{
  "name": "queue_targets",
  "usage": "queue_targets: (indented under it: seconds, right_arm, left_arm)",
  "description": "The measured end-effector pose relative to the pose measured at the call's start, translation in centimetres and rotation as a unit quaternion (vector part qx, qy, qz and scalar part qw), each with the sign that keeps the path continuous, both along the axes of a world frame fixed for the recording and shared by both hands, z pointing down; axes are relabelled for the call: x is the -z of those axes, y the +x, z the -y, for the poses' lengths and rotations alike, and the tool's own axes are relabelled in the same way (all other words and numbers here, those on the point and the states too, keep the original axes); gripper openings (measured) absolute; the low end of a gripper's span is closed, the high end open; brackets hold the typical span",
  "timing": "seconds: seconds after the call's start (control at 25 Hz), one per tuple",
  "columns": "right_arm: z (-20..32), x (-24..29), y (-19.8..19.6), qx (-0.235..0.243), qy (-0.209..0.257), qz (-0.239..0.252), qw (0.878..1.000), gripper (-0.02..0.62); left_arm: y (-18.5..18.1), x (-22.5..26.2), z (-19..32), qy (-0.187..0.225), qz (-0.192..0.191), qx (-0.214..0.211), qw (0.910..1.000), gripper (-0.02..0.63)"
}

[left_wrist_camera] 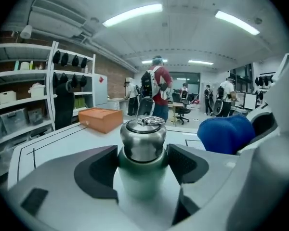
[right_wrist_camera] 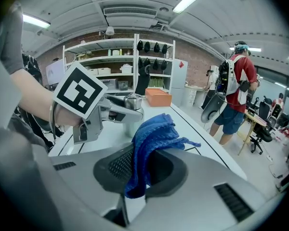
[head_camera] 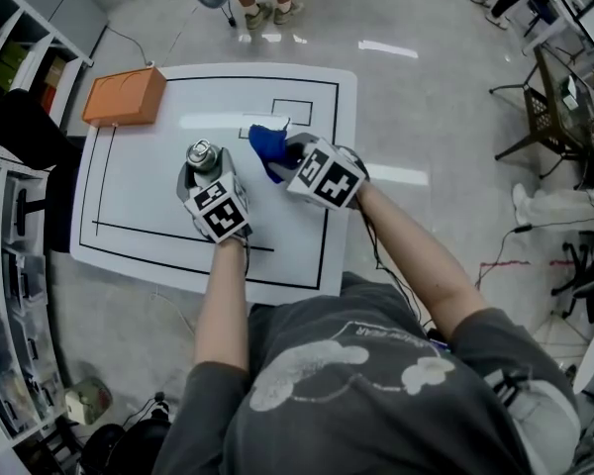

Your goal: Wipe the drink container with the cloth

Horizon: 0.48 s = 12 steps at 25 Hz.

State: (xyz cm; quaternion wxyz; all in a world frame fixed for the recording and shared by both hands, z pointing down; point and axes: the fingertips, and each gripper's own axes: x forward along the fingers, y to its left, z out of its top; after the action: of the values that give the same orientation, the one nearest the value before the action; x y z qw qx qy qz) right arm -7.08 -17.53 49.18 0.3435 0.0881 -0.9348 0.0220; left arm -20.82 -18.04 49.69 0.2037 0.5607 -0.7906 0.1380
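1. Head view: the drink container [head_camera: 202, 153] stands upright near the middle of the tabletop [head_camera: 148, 206]. An orange box [head_camera: 125, 95] sits at the far left corner.
2. The left gripper [head_camera: 206, 174] has its jaws clamped on the container's green body, just below the steel cap. I'd hold that grip firm so the container neither turns nor tips under rubbing.
3. The right gripper [head_camera: 289, 158] pinches the blue cloth [head_camera: 265, 144] by a fold. The loose bunch pokes out past the jaws, just right of the container and, as far as I can see, not touching it.
4. To wipe well, I reckon that bunch should come in against the cap and shoulder with light pressure, so cloth rather than jaw meets the metal.
5. Pushing sideways against the left gripper's hold looks safest.
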Motion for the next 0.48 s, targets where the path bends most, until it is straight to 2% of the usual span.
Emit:
queue_targets:
  seconds: [0.24, 0.48]
  right_arm:
    - [0.9, 0.1, 0.0, -0.007, -0.004, 0.004, 1.0, 0.044]
    - [1.7, 0.4, -1.4, -0.021, -0.006, 0.008, 1.0, 0.044]
  left_arm:
    - [0.2, 0.3, 0.0, 0.021, -0.011, -0.041, 0.9989, 0.322]
    - [0.1, 0.5, 0.5, 0.04, -0.008, -0.126, 0.9912, 0.321]
